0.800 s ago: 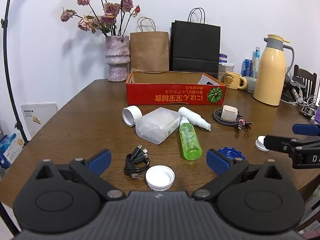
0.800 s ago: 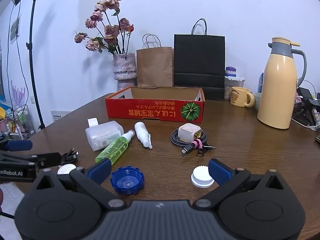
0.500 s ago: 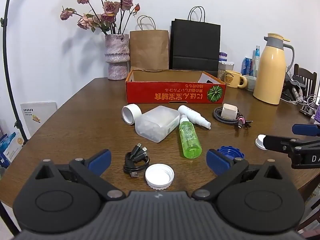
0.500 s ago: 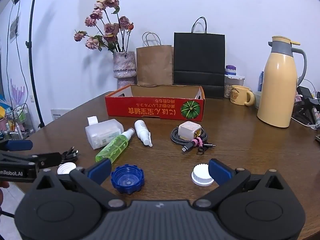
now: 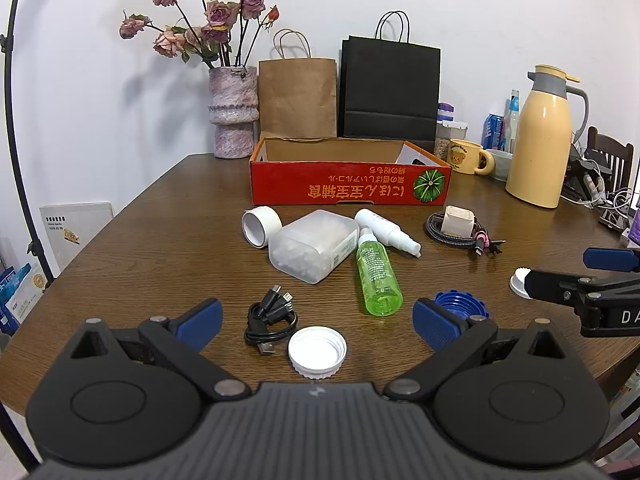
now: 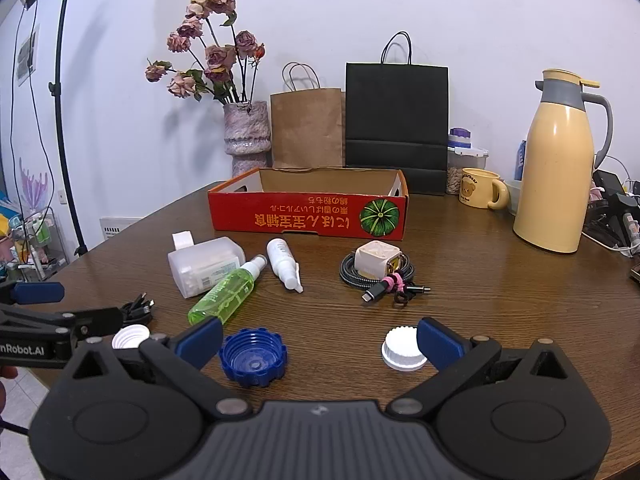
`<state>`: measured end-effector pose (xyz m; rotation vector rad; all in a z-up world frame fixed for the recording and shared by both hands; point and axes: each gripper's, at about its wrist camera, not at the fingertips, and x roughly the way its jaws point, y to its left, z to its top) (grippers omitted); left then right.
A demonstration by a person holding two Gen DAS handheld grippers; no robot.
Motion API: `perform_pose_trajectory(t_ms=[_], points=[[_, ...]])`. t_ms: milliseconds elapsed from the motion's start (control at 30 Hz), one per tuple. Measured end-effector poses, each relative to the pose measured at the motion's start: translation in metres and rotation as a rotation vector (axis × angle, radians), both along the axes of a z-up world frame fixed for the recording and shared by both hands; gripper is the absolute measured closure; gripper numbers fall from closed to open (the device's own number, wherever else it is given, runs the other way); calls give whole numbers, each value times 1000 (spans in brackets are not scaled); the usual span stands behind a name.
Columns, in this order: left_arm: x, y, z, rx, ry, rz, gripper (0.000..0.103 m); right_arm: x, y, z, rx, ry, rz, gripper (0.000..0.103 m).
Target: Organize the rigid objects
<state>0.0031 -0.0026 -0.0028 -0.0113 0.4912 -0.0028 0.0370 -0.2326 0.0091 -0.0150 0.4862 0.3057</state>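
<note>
An open red cardboard box [image 5: 350, 190] stands mid-table, also in the right wrist view [image 6: 308, 216]. In front of it lie a white tube cap [image 5: 261, 226], a frosted plastic container [image 5: 314, 245], a white spray bottle [image 5: 386, 232], a green spray bottle [image 5: 378, 274], a white charger on a coiled cable [image 5: 458, 224], a black cable bundle [image 5: 270, 318], a white lid [image 5: 317, 352], a blue cap [image 6: 253, 356] and a white cap [image 6: 403, 348]. My left gripper [image 5: 317, 322] is open above the white lid. My right gripper [image 6: 319, 338] is open between the blue and white caps.
At the back stand a vase of dried roses [image 5: 233, 118], a brown paper bag [image 5: 297, 98] and a black paper bag [image 5: 390, 92]. A yellow thermos [image 5: 540, 138] and a yellow mug [image 5: 468, 157] stand at the right. The table's front edge is close below both grippers.
Both grippers have drawn back and up slightly, so the table objects sit a little lower in view. Nothing was grasped or moved.
</note>
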Motion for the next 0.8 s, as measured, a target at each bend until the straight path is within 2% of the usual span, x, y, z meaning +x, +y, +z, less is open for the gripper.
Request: perform_pose_trajectory(t_ms=[800], points=[[-1, -2, -1, -3, 0, 0, 0, -1, 1, 0, -1, -2, -1, 0]])
